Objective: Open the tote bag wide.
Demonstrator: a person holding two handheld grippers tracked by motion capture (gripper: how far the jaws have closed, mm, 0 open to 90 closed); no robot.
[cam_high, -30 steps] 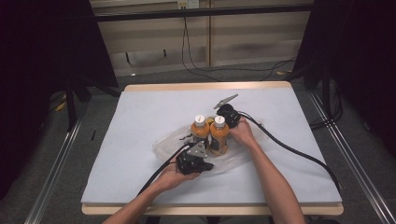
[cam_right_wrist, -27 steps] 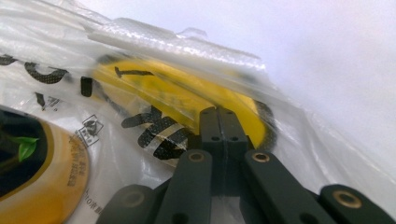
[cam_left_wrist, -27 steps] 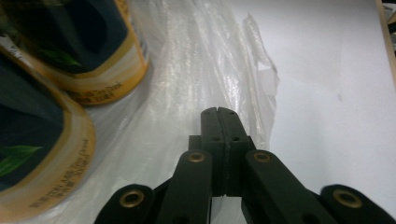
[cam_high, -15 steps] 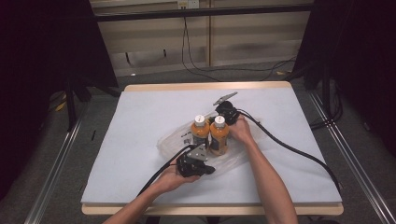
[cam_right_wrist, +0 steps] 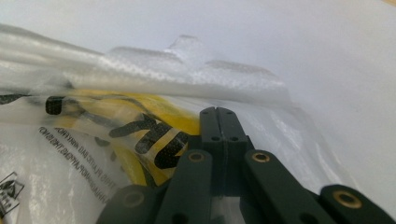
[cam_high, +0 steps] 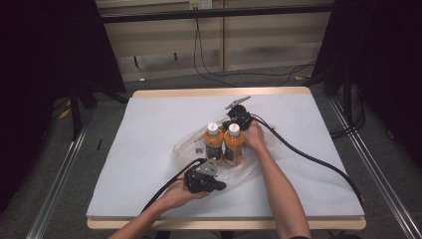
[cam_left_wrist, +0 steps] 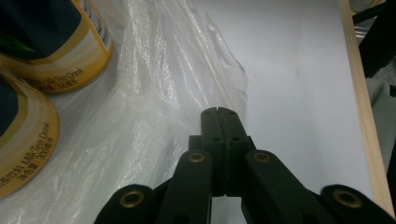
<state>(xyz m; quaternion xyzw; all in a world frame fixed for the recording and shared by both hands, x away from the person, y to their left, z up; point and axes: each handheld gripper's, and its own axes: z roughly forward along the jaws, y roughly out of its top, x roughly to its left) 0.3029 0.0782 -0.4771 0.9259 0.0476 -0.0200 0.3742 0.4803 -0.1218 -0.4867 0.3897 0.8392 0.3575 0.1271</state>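
Two orange bottles (cam_high: 224, 144) with white caps stand upright and touching each other near the middle of the white surface (cam_high: 149, 129), on top of a clear plastic bag (cam_high: 244, 172) that lies spread out flat beneath and around them. The left tongs (cam_high: 203, 180) sit at the bag's near edge, just near of the bottles; in the left gripper view their jaws are pressed together, and whether a fold of the bag film (cam_left_wrist: 154, 107) is caught between them cannot be told. The right tongs (cam_high: 238, 118) rest at the far right of the bottles, and in the right gripper view their jaws are likewise closed at the crinkled bag edge (cam_right_wrist: 187, 65), with a printed bottle label (cam_right_wrist: 140, 130) showing through the film. The likely work is drawing the bag up around the bottles. The main risk is tipping: the bottles stand on the very film being handled, so a pull on either edge could drag it from under them and topple one against the other. A thin, slippery film could also slide out of closed jaws, or stretch and tear if both hands pull apart at once.
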